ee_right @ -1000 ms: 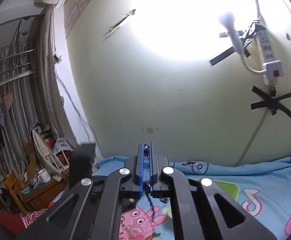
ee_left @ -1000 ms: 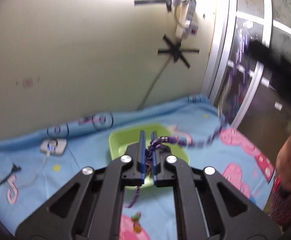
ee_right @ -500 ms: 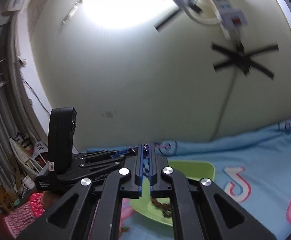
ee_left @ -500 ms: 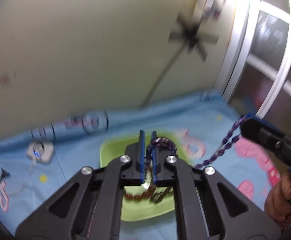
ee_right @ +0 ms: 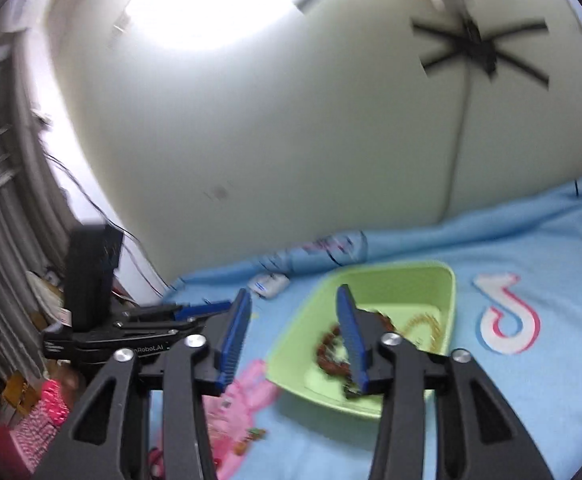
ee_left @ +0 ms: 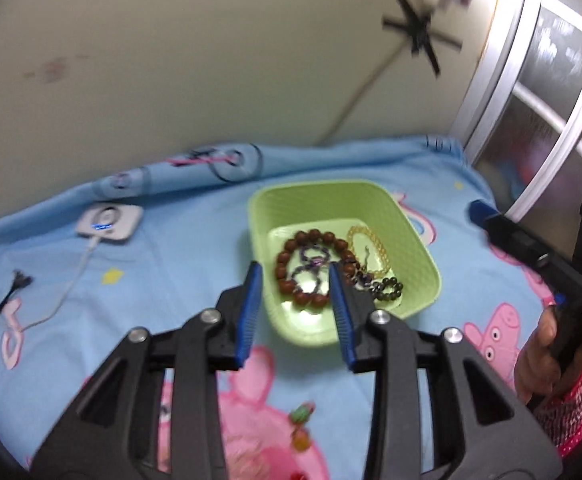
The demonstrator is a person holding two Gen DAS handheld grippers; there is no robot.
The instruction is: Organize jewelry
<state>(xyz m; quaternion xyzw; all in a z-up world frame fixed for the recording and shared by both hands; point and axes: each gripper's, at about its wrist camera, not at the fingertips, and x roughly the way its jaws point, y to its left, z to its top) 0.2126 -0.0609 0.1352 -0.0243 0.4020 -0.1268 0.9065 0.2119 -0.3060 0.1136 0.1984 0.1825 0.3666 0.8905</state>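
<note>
A green basket (ee_left: pixel 423 256) sits on a blue cartoon sheet (ee_left: pixel 171 280). In it lie a brown bead bracelet (ee_left: pixel 284 258), a purple bead necklace (ee_left: pixel 311 264), a yellow bracelet (ee_left: pixel 371 240) and dark beads (ee_left: pixel 389 290). My left gripper (ee_left: pixel 294 268) hovers over the basket's near side, its jaws opening with nothing pinched between them. My right gripper (ee_right: pixel 293 300) is also opening and empty, just left of the basket (ee_right: pixel 395 276). In the left wrist view the right gripper (ee_left: pixel 531 256) reaches in from the right edge.
Small loose beads (ee_left: pixel 301 420) lie on the sheet in front of the basket. A white device (ee_left: pixel 109 222) with a cable rests at the back left. A window frame (ee_left: pixel 531 120) borders the right side. A person's hand (ee_left: pixel 539 360) holds the right gripper.
Both grippers were shut on the purple necklace, strung between them. They came down over the basket and opened; the necklace now lies in the basket.
</note>
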